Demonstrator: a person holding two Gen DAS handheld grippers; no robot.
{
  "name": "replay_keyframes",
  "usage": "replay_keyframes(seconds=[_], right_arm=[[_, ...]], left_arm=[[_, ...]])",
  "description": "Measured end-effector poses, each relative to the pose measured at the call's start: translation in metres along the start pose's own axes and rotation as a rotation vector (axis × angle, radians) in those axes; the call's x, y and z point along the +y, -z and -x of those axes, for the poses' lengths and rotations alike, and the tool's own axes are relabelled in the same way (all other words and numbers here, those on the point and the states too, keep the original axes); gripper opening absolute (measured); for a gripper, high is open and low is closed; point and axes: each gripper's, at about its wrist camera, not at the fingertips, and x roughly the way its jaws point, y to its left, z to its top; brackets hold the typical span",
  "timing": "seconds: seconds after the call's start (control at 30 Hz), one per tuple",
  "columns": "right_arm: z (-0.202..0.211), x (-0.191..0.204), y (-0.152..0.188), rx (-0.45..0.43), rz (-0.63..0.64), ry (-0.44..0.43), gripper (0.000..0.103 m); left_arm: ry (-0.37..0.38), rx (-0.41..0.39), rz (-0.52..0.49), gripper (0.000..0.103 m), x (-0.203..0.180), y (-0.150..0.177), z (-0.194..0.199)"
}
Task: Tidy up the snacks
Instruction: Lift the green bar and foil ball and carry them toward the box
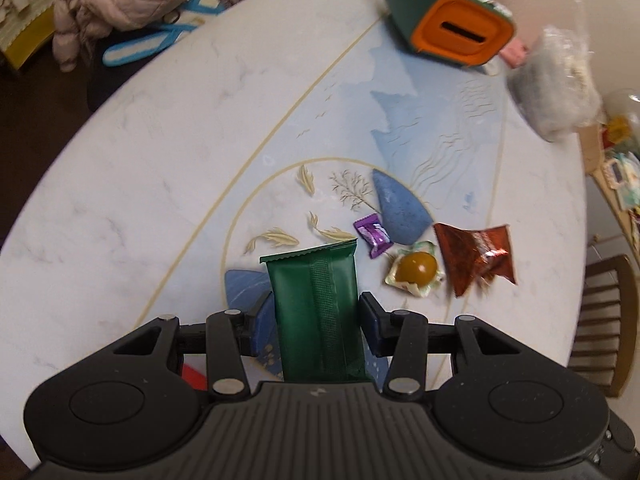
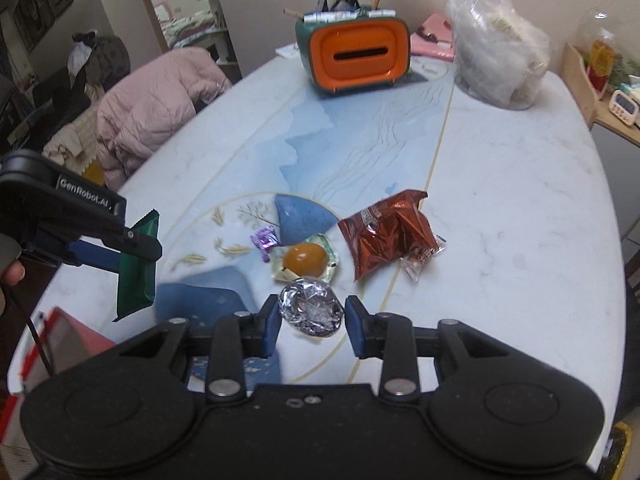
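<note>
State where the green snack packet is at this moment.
The green snack packet is clamped upright in the left hand-held gripper, raised above the table, left of the purple candy in the left wrist view.

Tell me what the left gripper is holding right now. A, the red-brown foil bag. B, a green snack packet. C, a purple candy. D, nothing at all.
B: the left gripper has its pads closed on the green snack packet, lifted off the table, while the purple candy and red-brown foil bag lie on it.
</note>
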Motion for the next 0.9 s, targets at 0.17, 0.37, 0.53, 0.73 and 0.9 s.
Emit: replay_keyframes(seconds=[0.17,0.37,0.53,0.73,0.9], right_arm=[[0.037,0.017,0.004,-0.049,-0.015,0.000,0.033],[0.074,0.041,0.014,-0.086,-0.037,0.001,0.033],[0.100,0.062,0.028,-0.104,-0.055,-0.002,0.033],[0.126,0.088,0.044,-0.121,-0.063,-0.006,0.033],[0.140,0.107,0.057,-0.123,-0.071,-0.015,0.033]], left_arm=[[0.025,-0.030,-0.063,0.045,0.010,0.008,0.037],[0.058,-0.060,-0.141,0.045,0.025,0.022,0.080],[0.084,-0.077,-0.201,0.045,0.039,0.037,0.109],[0.102,-0.100,-0.274,0.045,0.054,0.056,0.142],[0.109,-0.095,-0.328,0.045,0.067,0.071,0.161]])
